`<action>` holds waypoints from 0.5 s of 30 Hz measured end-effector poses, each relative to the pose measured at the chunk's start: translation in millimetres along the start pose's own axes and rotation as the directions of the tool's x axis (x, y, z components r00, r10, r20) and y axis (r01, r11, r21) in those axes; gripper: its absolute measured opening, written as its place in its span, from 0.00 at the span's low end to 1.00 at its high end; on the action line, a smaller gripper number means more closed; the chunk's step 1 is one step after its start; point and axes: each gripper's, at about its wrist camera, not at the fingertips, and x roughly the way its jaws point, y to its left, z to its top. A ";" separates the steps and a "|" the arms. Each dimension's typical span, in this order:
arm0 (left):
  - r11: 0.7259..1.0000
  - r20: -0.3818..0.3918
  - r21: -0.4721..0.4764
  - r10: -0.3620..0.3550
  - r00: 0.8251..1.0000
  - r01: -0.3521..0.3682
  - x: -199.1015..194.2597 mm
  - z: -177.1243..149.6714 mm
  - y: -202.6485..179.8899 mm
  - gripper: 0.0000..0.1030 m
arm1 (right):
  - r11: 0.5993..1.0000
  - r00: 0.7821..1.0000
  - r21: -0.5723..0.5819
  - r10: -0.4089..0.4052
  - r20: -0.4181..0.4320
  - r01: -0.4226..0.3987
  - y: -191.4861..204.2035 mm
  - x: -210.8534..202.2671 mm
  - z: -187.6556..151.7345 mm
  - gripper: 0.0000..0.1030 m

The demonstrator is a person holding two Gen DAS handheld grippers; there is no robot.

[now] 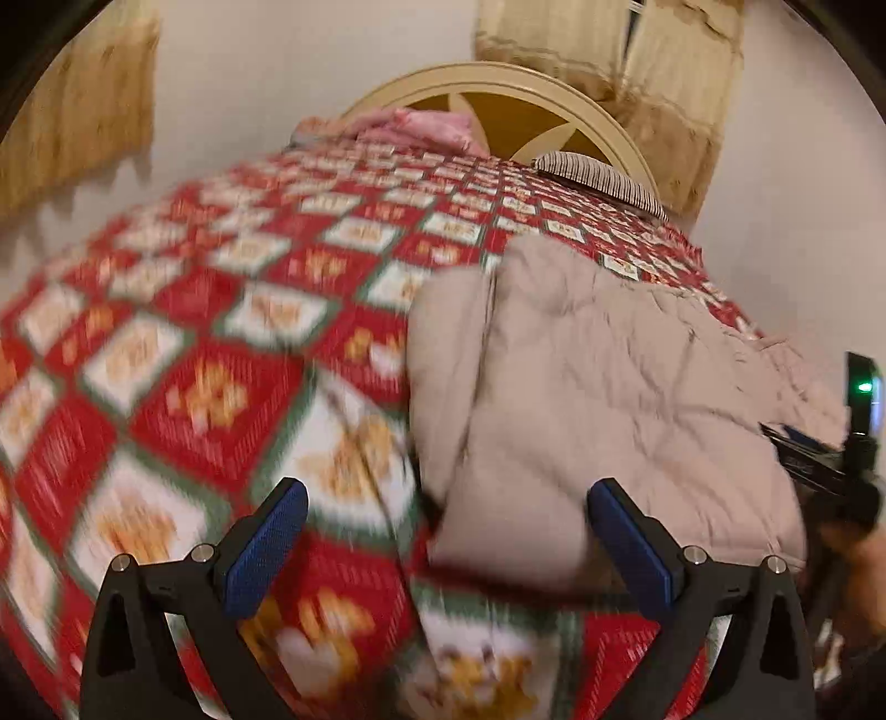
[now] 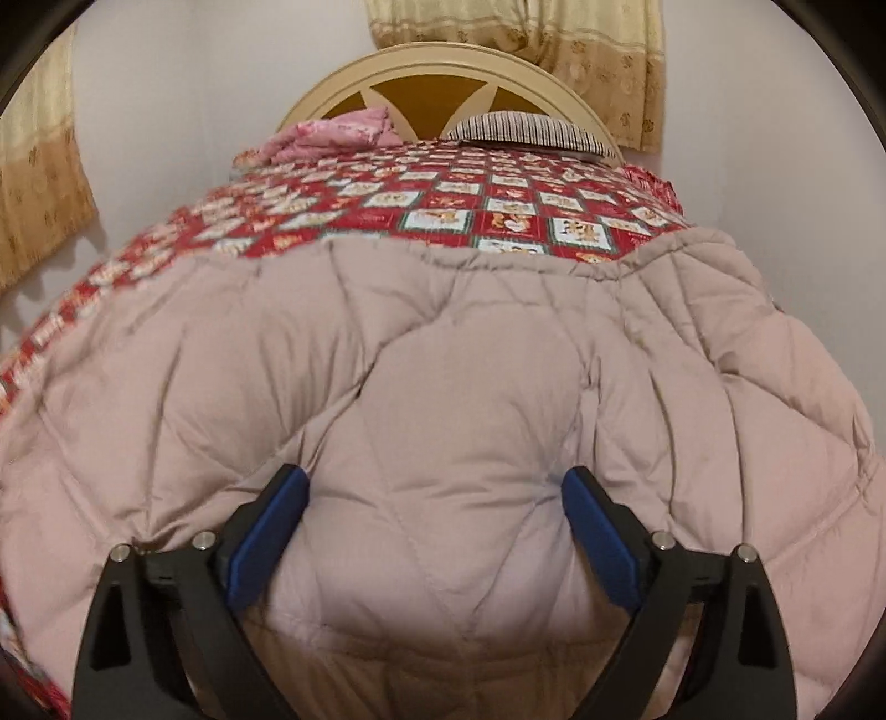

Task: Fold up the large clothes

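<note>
A pale pink quilted padded coat [image 2: 443, 360] lies spread on a bed with a red, white and green patterned cover [image 2: 498, 205]. In the left wrist view the coat [image 1: 598, 387] lies to the right, a folded edge near the middle. My left gripper [image 1: 448, 520] is open above the coat's near left edge, holding nothing. My right gripper [image 2: 434, 509] is open, its blue fingers [image 2: 271, 537] wide apart over the coat's bulging middle. The right gripper's body shows at the left wrist view's right edge [image 1: 830, 459].
A cream round headboard [image 2: 443, 66] stands at the bed's far end, with a pink folded cloth [image 2: 332, 133] and a striped pillow [image 2: 531, 130] before it. Beige curtains [image 2: 554, 50] hang on the wall behind. The bed cover's left part [image 1: 194, 360] is bare.
</note>
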 end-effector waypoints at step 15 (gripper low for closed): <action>0.951 0.008 -0.258 -0.174 0.985 0.170 7.3 -12.6 -0.9 0.99 | 1.000 1.000 -0.005 -0.006 -0.030 0.006 3.3 12.0 0.4 0.99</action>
